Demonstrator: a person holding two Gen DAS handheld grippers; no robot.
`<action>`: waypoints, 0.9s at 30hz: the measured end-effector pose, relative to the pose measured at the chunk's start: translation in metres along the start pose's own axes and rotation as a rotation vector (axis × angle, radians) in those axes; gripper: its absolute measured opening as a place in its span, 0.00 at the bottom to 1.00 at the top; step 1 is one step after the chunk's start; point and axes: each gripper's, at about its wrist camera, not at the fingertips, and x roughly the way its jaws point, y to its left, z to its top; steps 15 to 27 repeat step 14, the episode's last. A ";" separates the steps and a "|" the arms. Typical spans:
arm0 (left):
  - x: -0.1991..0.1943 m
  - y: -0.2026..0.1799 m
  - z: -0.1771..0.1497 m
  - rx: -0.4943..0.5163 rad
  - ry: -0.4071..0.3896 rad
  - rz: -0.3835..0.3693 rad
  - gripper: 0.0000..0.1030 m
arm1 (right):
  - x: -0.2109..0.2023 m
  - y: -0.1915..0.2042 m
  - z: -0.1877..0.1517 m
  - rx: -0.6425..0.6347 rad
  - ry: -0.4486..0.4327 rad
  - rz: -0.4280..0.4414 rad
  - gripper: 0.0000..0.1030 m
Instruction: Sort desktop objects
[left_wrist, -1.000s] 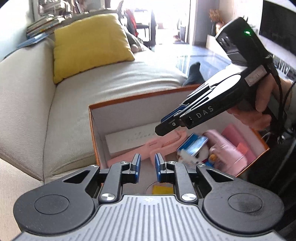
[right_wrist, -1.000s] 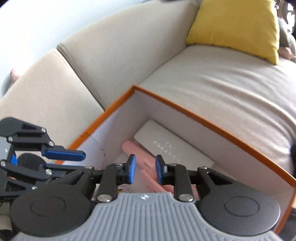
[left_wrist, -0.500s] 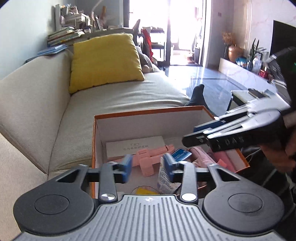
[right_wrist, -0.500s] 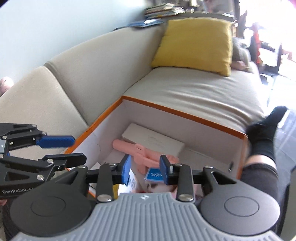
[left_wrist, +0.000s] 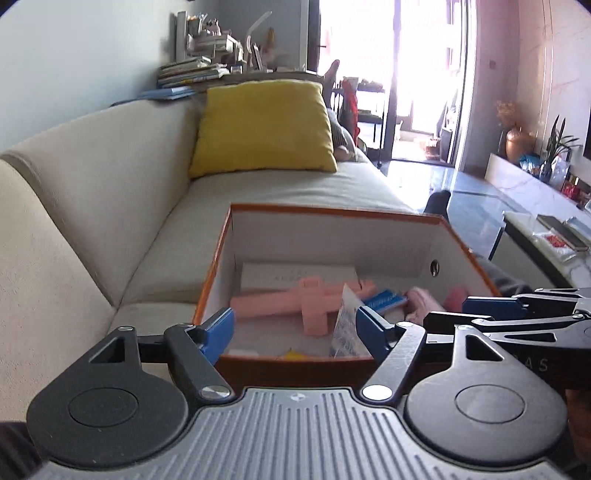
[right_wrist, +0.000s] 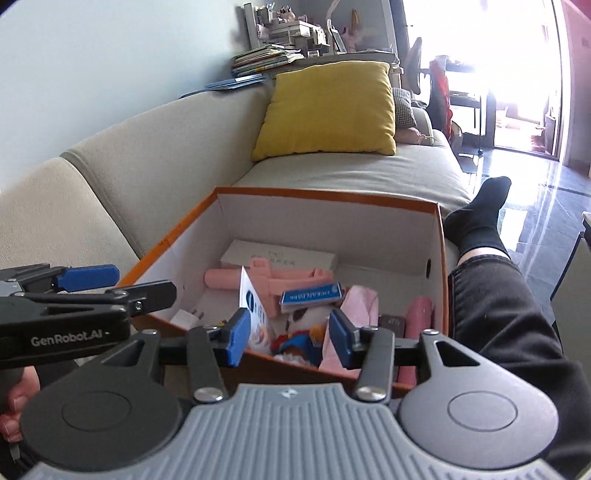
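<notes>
An orange cardboard box (left_wrist: 332, 213) (right_wrist: 325, 193) with white inner walls stands on the sofa. Inside lie a pink plastic holder (left_wrist: 299, 301) (right_wrist: 280, 280), a flat white case (left_wrist: 295, 275) (right_wrist: 279, 256), a blue labelled pack (left_wrist: 384, 299) (right_wrist: 312, 293), an upright white packet (right_wrist: 251, 299), pink cloth (right_wrist: 362, 302) and a pink roll (right_wrist: 419, 314). My left gripper (left_wrist: 295, 332) (right_wrist: 144, 283) hovers at the box's near edge, jaws opening wide, nothing between them. My right gripper (right_wrist: 289, 341) (left_wrist: 447, 312) hangs over the near rim beside it, jaws opening, also holding nothing.
The beige sofa (left_wrist: 92, 221) carries a yellow cushion (left_wrist: 266, 129) (right_wrist: 325, 110) behind the box. A person's leg in black trousers (right_wrist: 491, 295) with a black sock (right_wrist: 484, 218) lies right of the box. A low table (left_wrist: 546, 236) stands far right.
Both grippers have drawn back from inside the box to its near edge and their jaws have spread wide. The right gripper has swung from above the box to the right side.
</notes>
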 end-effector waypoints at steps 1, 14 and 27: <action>0.001 -0.001 -0.002 0.001 0.005 -0.003 0.83 | -0.001 0.000 -0.002 -0.005 -0.004 -0.005 0.49; 0.003 0.004 -0.014 -0.082 0.029 -0.036 0.84 | -0.001 -0.001 -0.016 0.004 0.016 -0.018 0.52; 0.003 0.004 -0.014 -0.082 0.029 -0.036 0.84 | -0.001 -0.001 -0.016 0.004 0.016 -0.018 0.52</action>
